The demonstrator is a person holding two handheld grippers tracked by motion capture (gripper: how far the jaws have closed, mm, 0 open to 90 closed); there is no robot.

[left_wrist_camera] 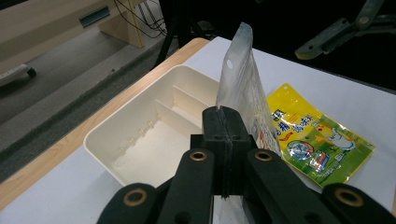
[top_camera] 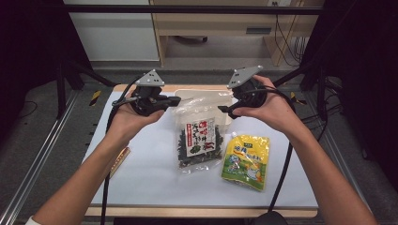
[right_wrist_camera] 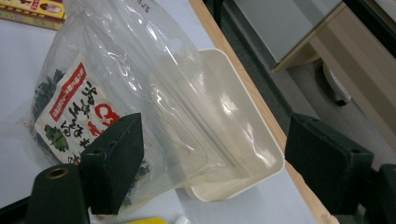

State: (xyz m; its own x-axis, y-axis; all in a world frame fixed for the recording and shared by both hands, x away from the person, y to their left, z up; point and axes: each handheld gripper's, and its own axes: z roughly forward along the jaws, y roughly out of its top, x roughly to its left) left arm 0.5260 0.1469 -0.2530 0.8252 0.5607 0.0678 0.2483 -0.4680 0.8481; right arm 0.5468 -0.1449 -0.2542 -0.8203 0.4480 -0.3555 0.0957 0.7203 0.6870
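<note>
A clear bag of dark dried seaweed [top_camera: 197, 138] with a red and white label lies mid-table, its empty top end lifted. My left gripper [top_camera: 174, 100] is shut on the bag's upper left edge; in the left gripper view the jaws [left_wrist_camera: 224, 128] pinch the film and the bag's top [left_wrist_camera: 240, 77] rises above them. My right gripper [top_camera: 227, 104] is open at the bag's upper right. In the right gripper view its fingers [right_wrist_camera: 116, 158] stand wide apart around my right gripper's gap [right_wrist_camera: 215, 140], with the bag [right_wrist_camera: 140, 93] just beyond.
A white divided tray [top_camera: 211, 92] [left_wrist_camera: 140, 135] [right_wrist_camera: 252, 140] stands behind the bag at the table's far edge. A yellow spouted pouch [top_camera: 246, 159] [left_wrist_camera: 317, 140] lies flat to the right. A flat yellow-red box [top_camera: 119, 161] [right_wrist_camera: 28, 9] sits at the left edge.
</note>
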